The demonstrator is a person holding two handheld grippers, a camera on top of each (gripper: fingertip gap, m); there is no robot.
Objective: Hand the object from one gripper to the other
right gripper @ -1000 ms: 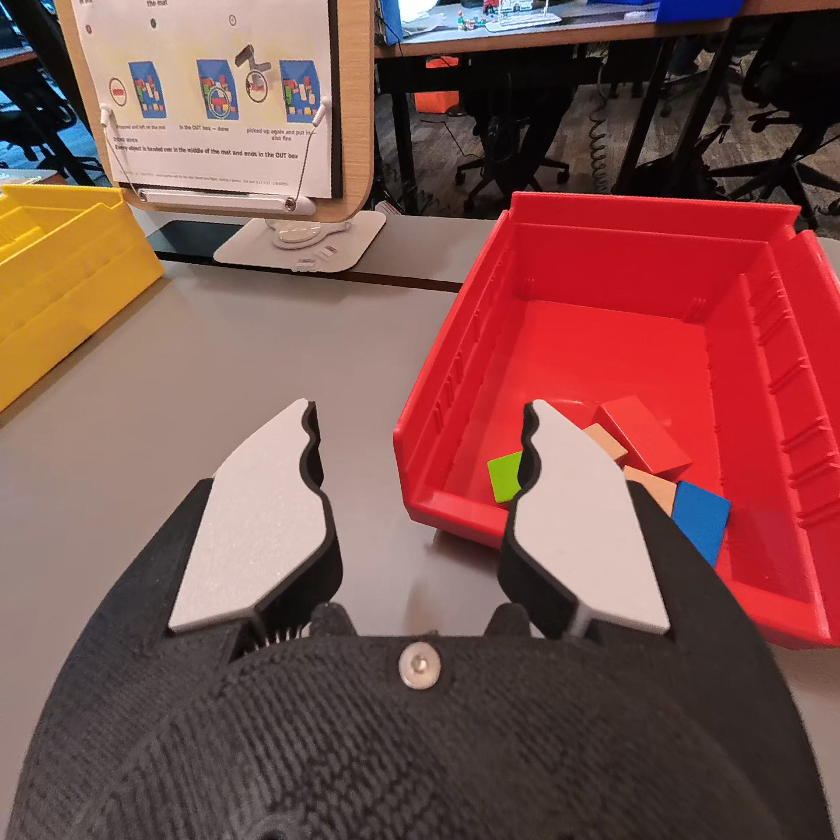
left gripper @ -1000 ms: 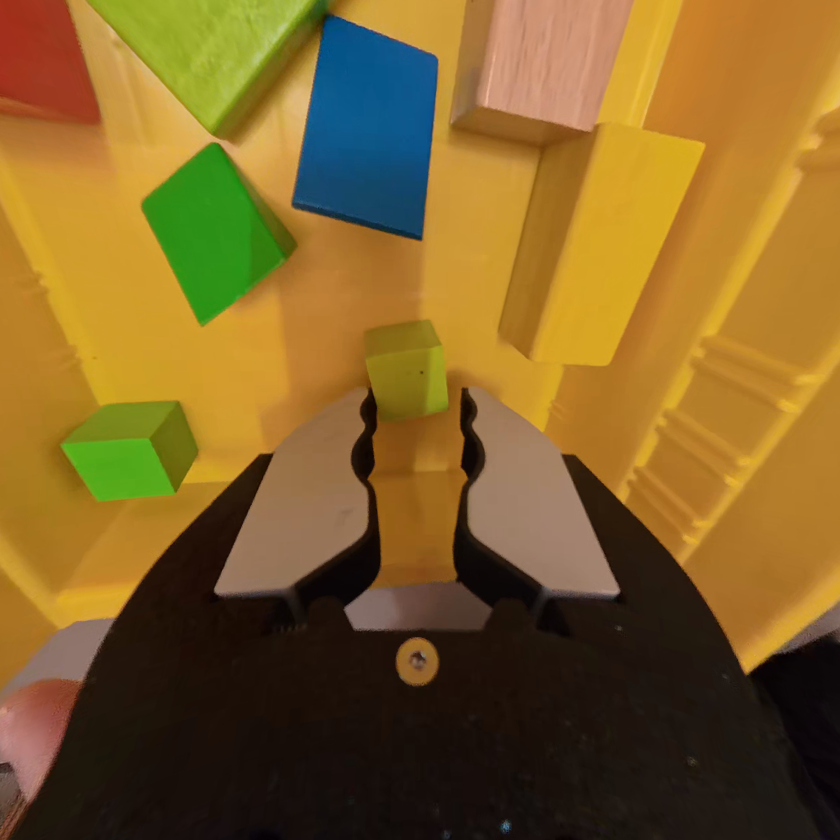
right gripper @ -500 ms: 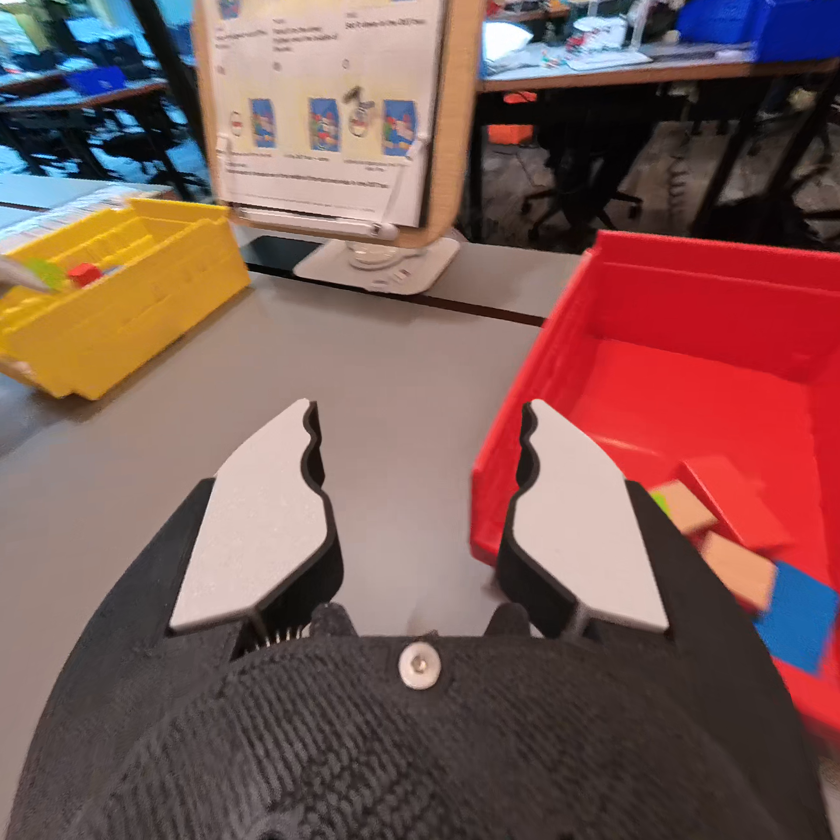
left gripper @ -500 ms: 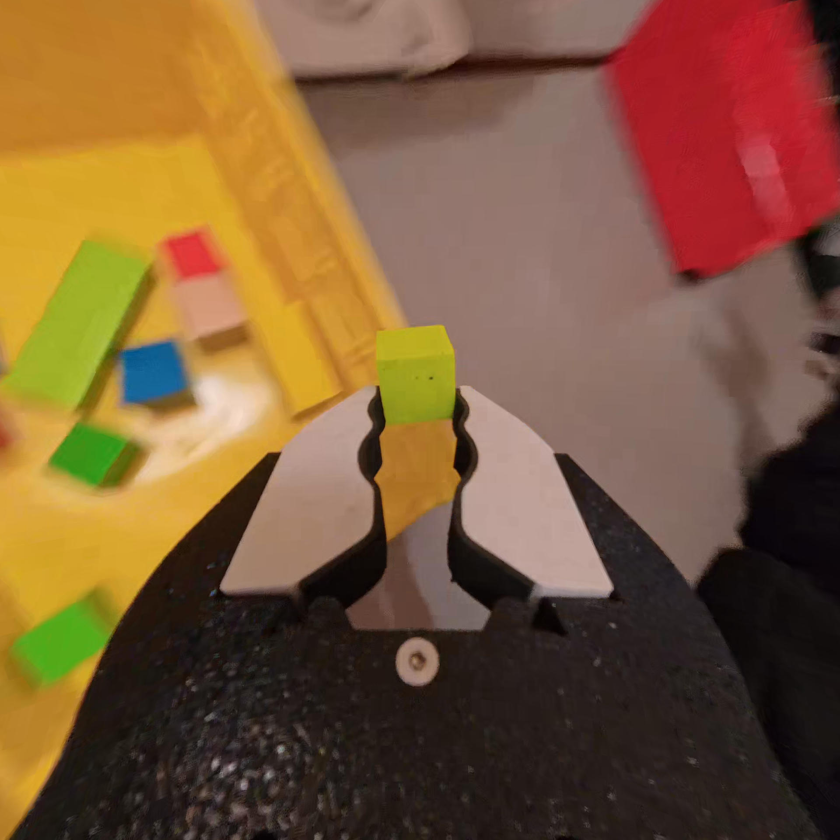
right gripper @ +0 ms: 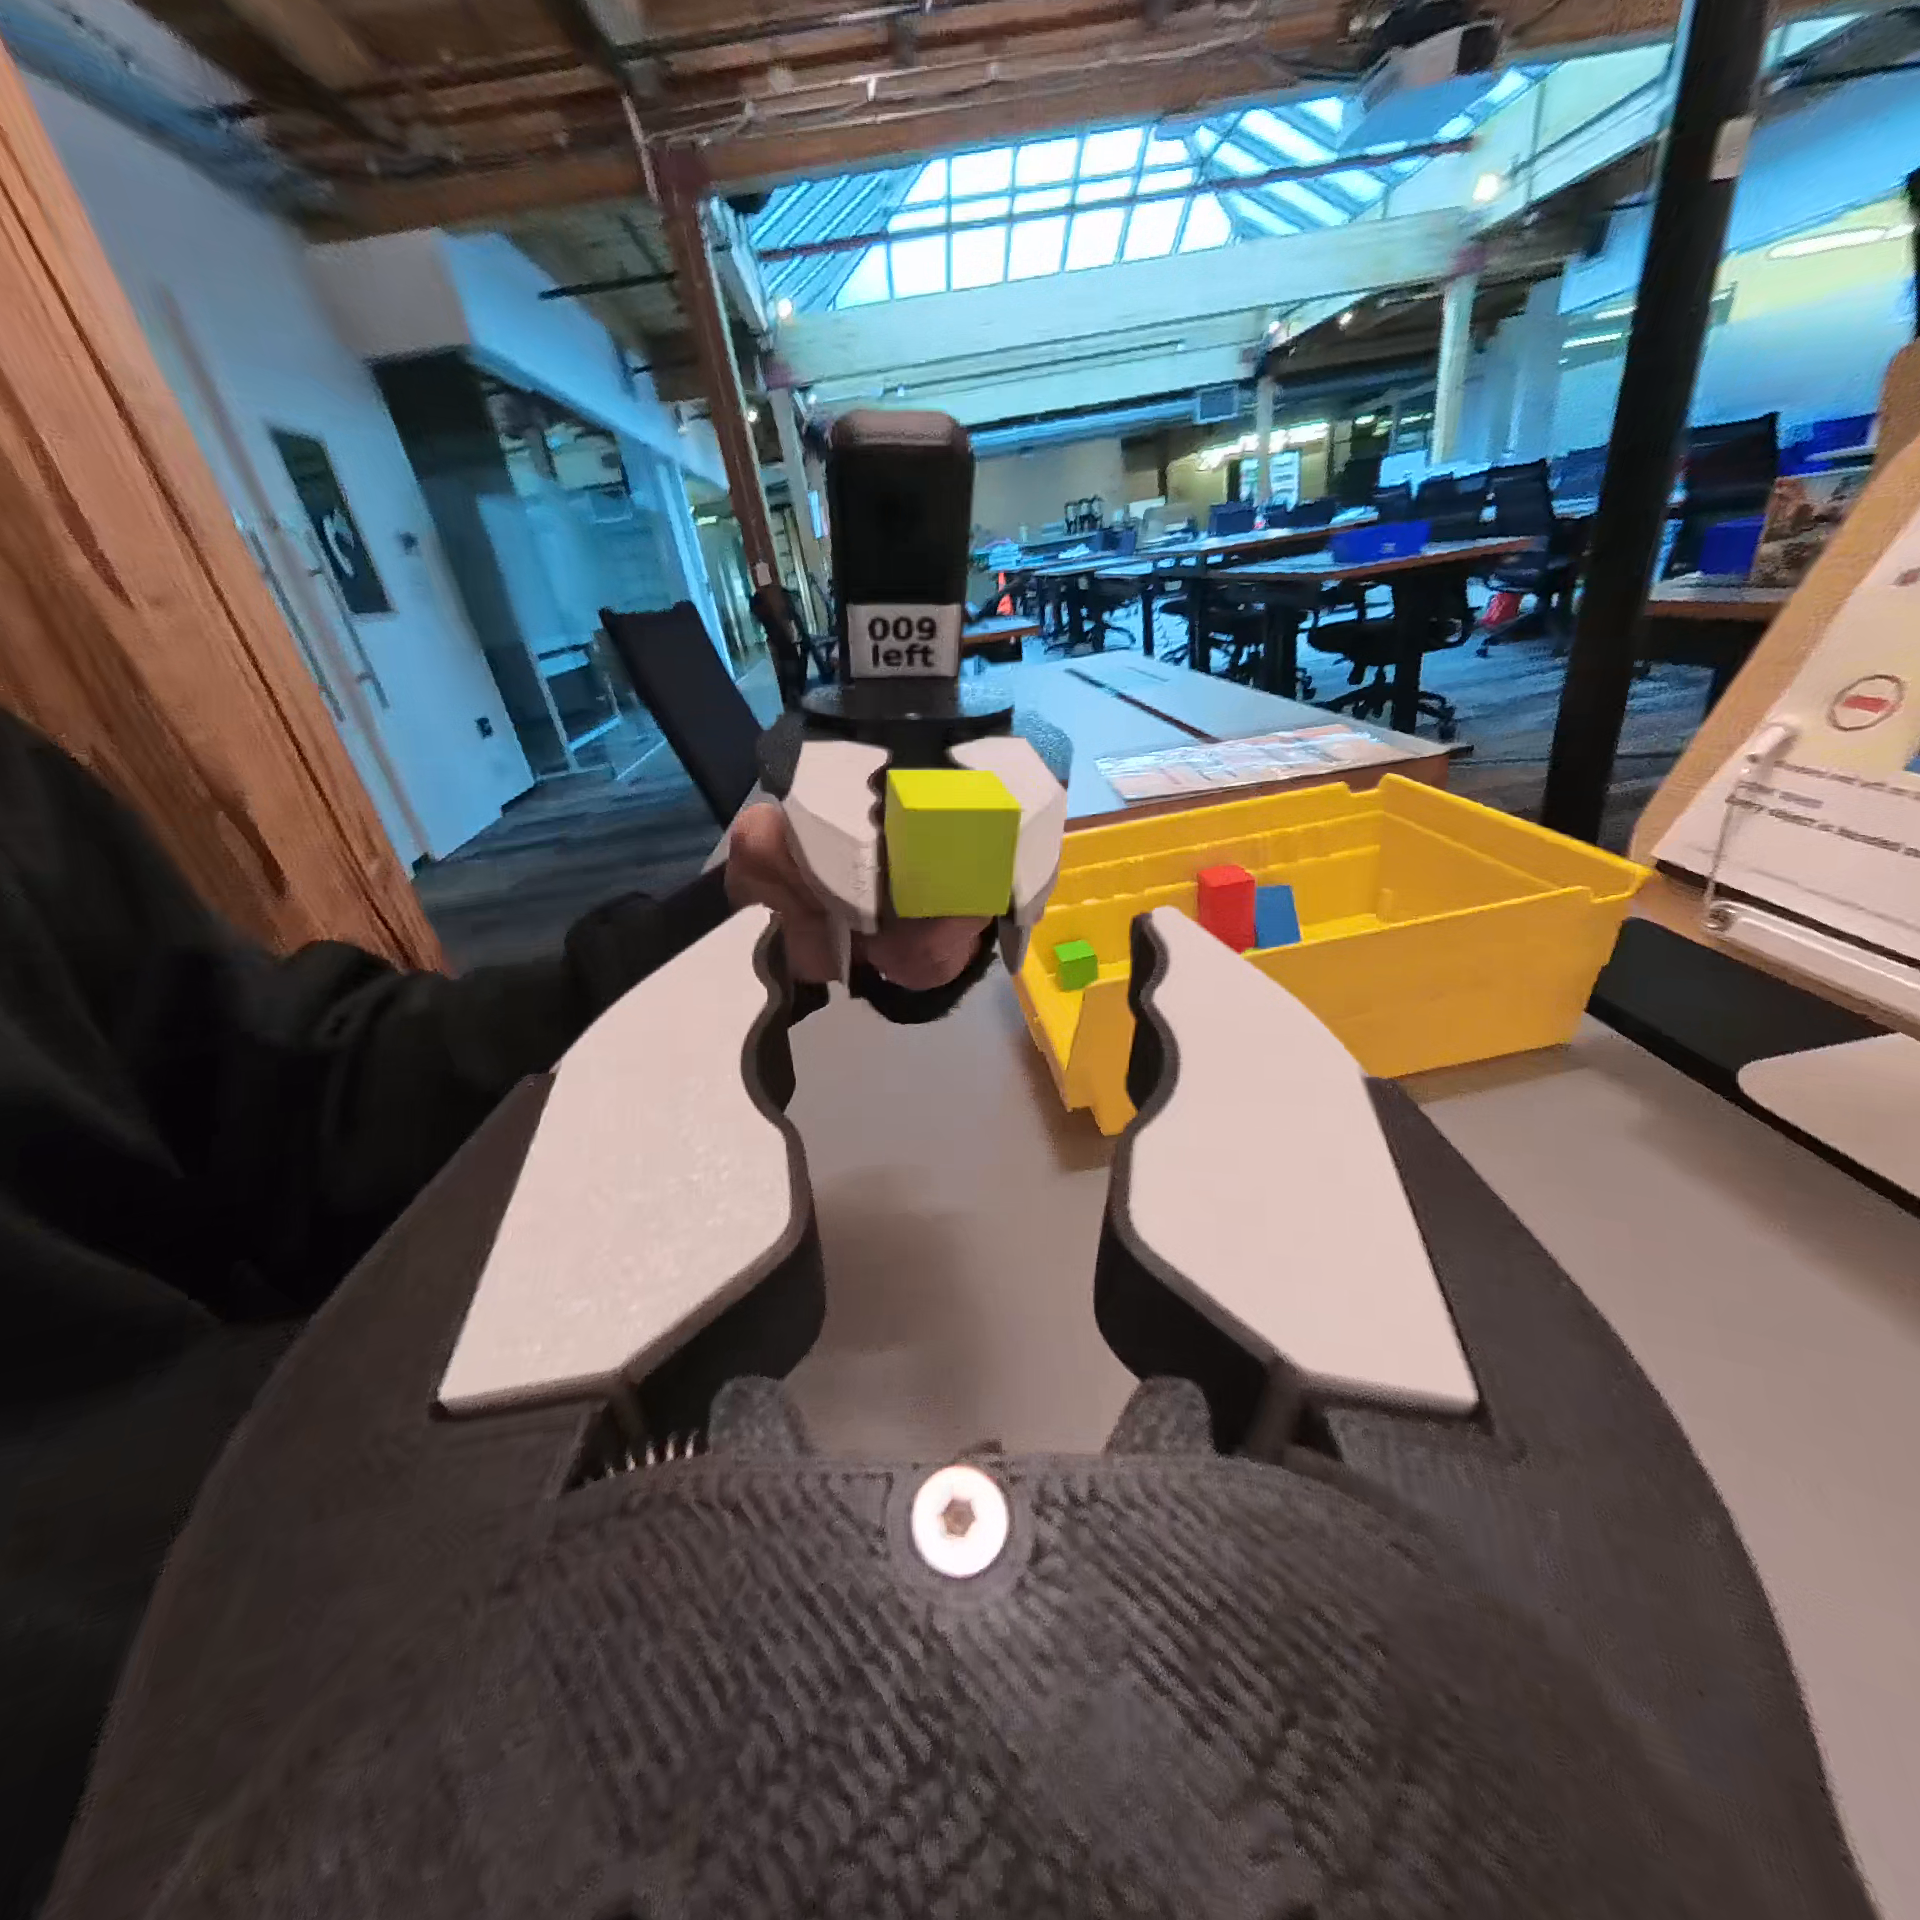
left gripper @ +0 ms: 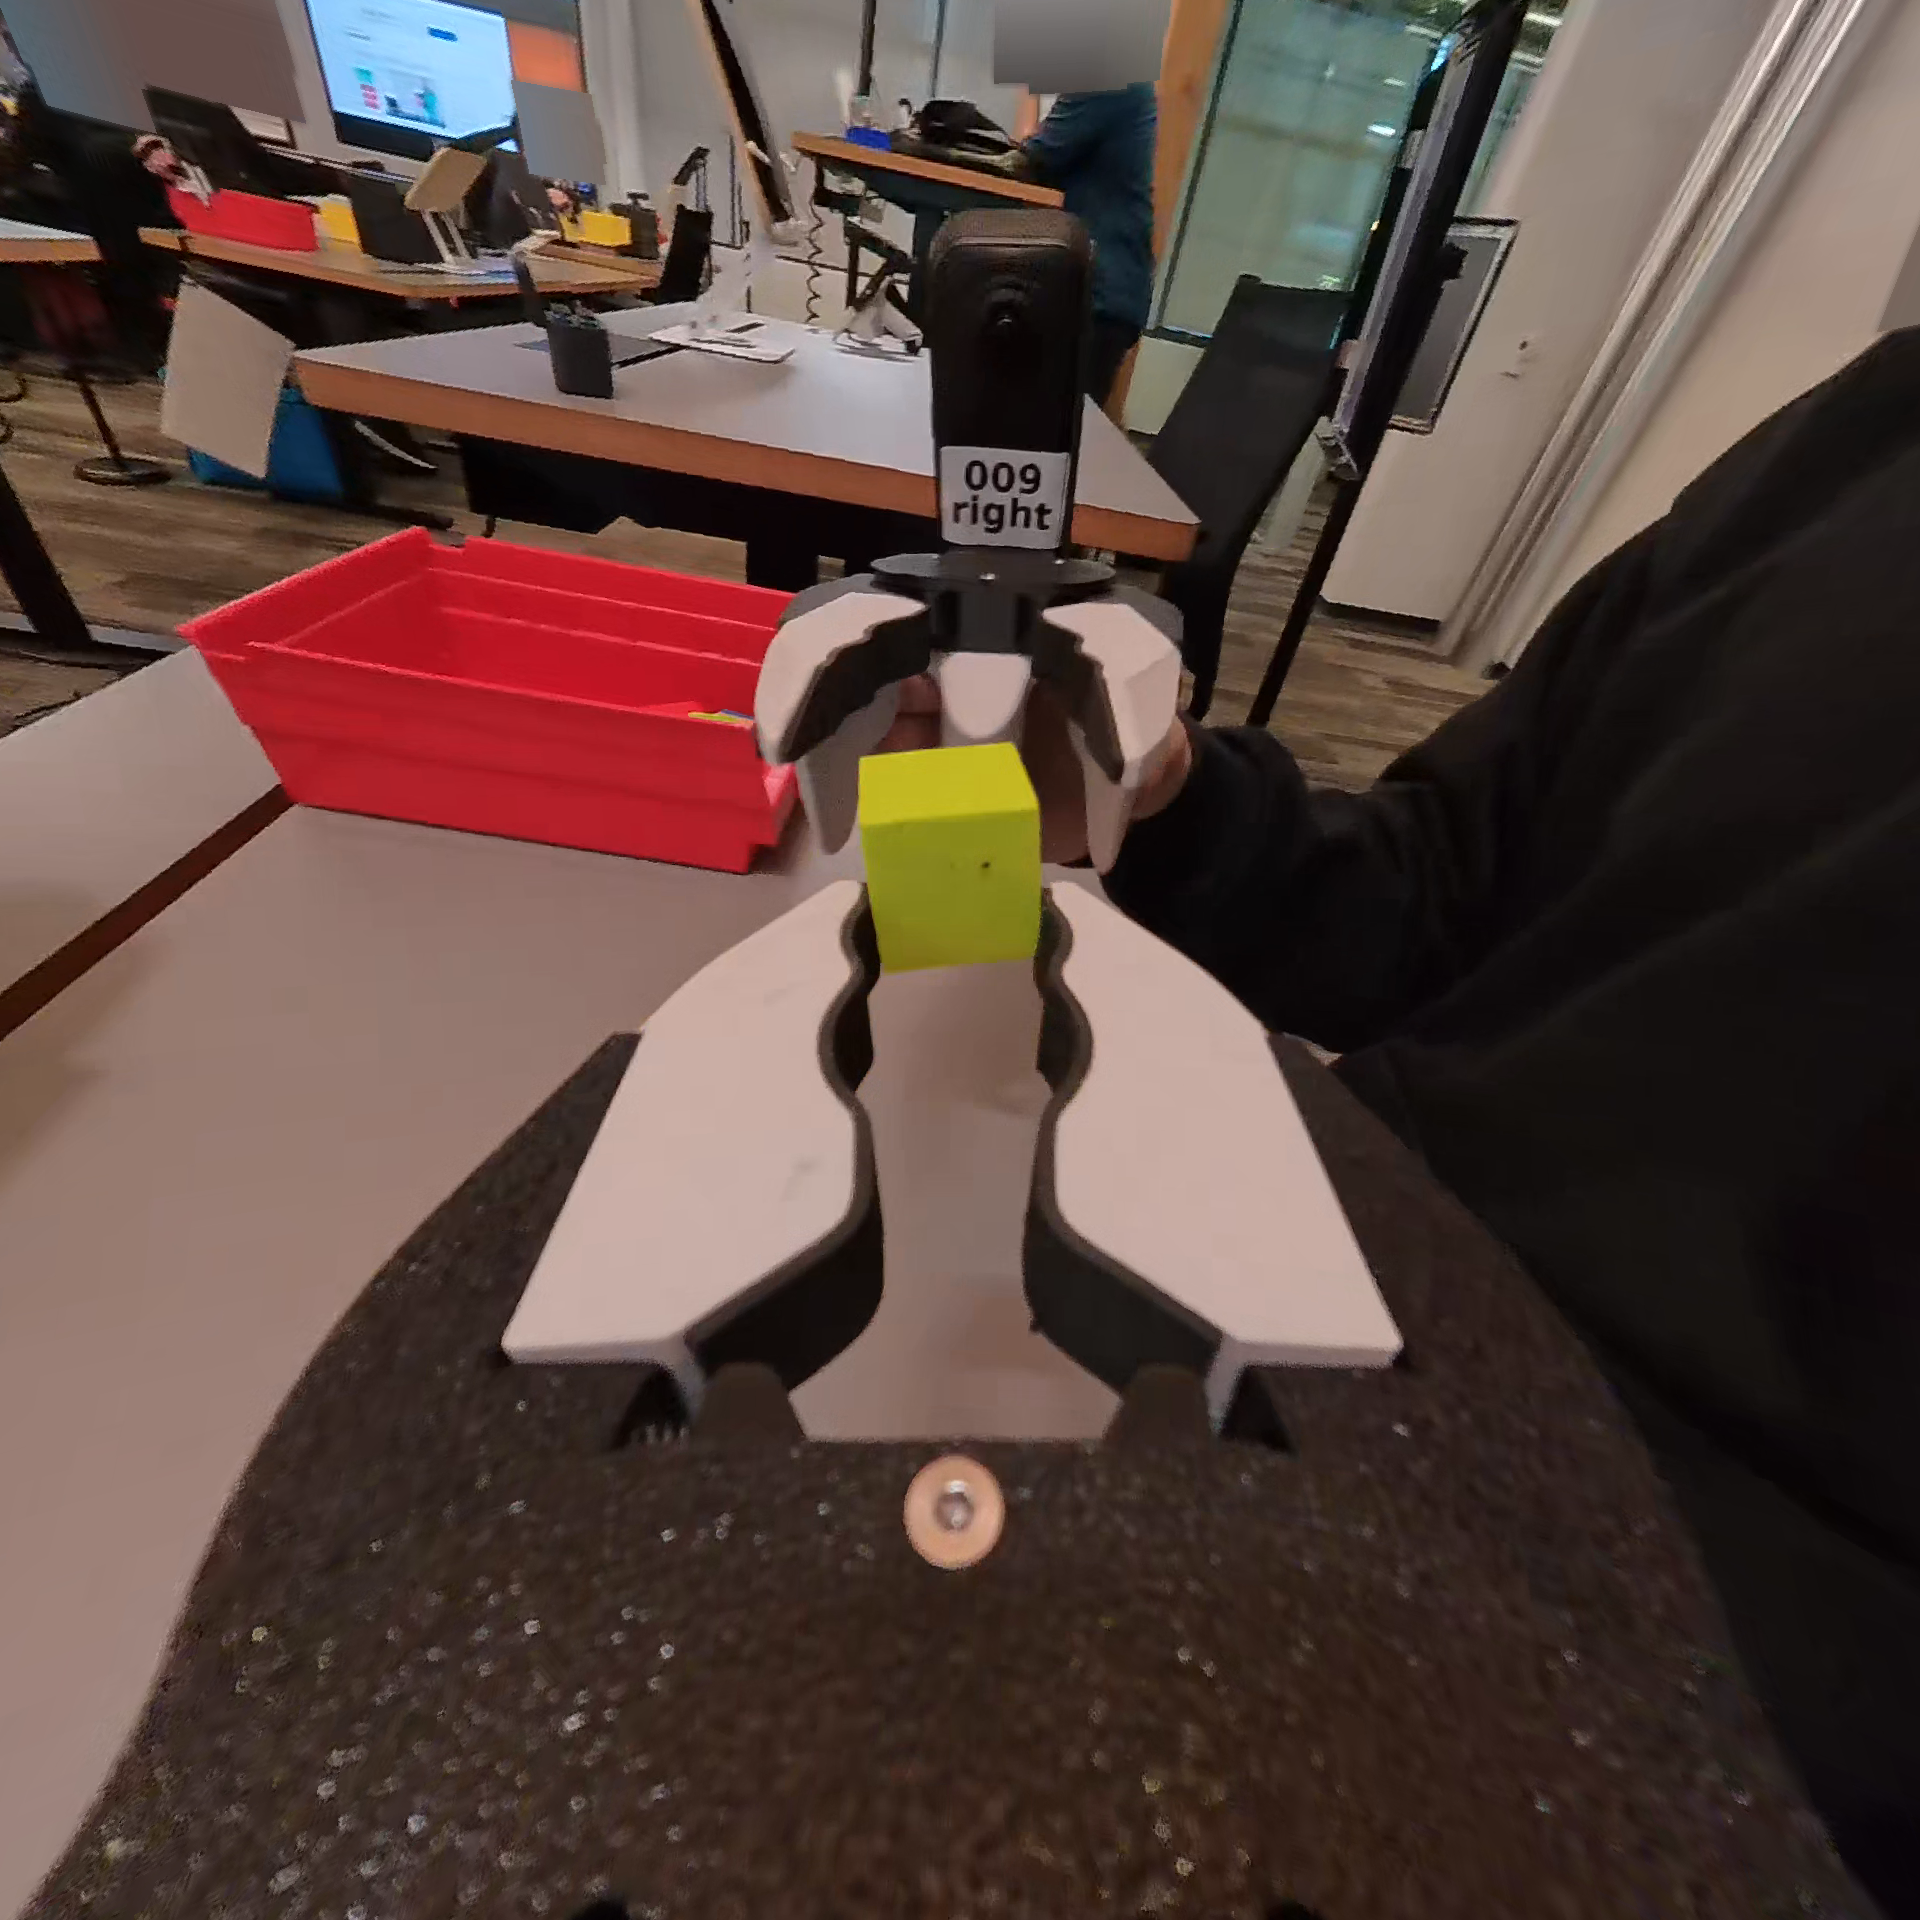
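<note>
Small lime-green wooden cube [left gripper: 951,857] is pinched at the fingertips of the left tool [left gripper: 954,920], both pads pressed on its sides, held up in the air above the grey worktop [left gripper: 364,997]. Right tool [right gripper: 956,966] faces it head-on, fingers spread wide, tips just short of the cube, not touching it. In the left wrist view the right tool's fingers [left gripper: 831,790] flank the cube's far end with gaps either side. Both tools are held level, nose to nose, each gripped by a hand [right gripper: 769,862] in a black sleeve [left gripper: 1558,831]. Red plastic bin [left gripper: 499,707] lies behind on one side, yellow plastic bin [right gripper: 1403,935] with small coloured blocks on the other.
</note>
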